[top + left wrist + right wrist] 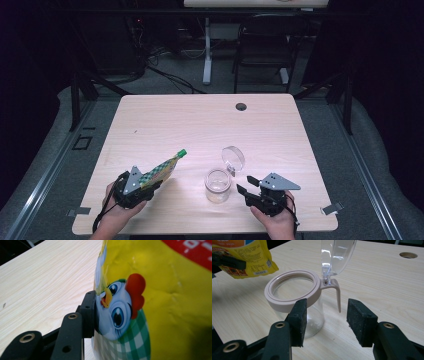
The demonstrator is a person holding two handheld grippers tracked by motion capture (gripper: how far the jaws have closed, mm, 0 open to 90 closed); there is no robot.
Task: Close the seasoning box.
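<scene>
Pale wooden bench [165,120] carries an open glass jar [218,185]; left tongs [145,186] clamp the spouted pouch [162,170] beside it, right tongs [248,190] gape free, so pouring could topple the unsteadied jar.

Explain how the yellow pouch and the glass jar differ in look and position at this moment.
The pouch is opaque, yellow with green checks and a cartoon chicken; the jar is clear glass with a beige rim. The pouch is held tilted above the table by the left gripper; the jar stands upright on the table, untouched, near the open right gripper. The pouch's green cap is on; the jar's lid is flipped open.
</scene>
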